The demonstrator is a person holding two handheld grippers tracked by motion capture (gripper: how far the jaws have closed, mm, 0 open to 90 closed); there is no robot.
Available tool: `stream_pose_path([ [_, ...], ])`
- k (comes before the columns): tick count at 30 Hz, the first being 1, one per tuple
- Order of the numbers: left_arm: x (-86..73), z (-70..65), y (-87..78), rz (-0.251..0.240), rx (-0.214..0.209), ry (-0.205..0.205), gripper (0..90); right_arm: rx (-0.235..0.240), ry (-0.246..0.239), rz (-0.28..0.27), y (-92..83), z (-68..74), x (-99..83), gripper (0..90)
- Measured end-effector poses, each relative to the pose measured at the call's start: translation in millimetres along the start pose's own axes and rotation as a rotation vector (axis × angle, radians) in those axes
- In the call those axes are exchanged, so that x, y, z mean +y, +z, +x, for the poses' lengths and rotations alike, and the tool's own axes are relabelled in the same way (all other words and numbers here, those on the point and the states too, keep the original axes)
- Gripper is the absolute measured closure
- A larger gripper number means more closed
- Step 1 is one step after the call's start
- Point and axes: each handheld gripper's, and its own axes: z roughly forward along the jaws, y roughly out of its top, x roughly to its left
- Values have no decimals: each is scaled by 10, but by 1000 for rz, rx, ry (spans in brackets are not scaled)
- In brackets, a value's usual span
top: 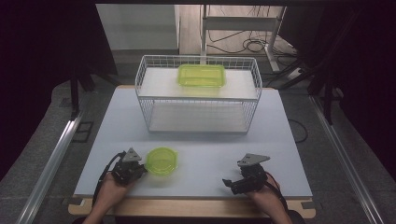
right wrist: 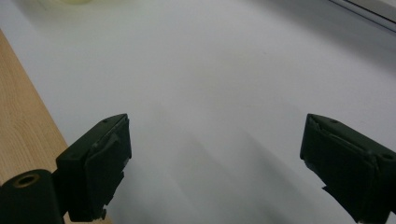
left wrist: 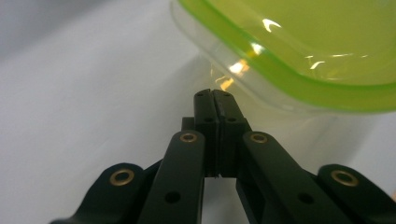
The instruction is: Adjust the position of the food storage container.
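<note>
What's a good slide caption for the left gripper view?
Shut left gripper noses up to the green-lidded container on the white table.

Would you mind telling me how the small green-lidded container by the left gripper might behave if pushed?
The small green-lidded container looks empty, so probably light and apt to slide on the smooth table. Its low, wide shape makes tipping unlikely. Its glossy clear wall may be slippery for the shut left gripper.

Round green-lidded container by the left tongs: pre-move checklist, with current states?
1. Left tongs shut, nothing between the jaws: ok.
2. Jaw tips at the round container, just under its lid rim; whether they touch it: cannot tell.
3. Container upright on the table with its lid on: ok.
4. Right tongs open, with nothing between the jaws, apart from the container: ok.
5. Wire basket holds one rectangular green container; room beside it: ok.
</note>
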Motion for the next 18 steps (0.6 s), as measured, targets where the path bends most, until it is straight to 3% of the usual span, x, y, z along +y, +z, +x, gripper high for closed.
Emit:
stream_pose_path([
  [6, 150, -140, 98, 13, -14, 64, 897, -5, 4, 2, 0, -5, -4, 92],
  [18, 326, -384, 223, 11, -61, 117, 892, 5, 14, 1, 3, 1, -3, 92],
])
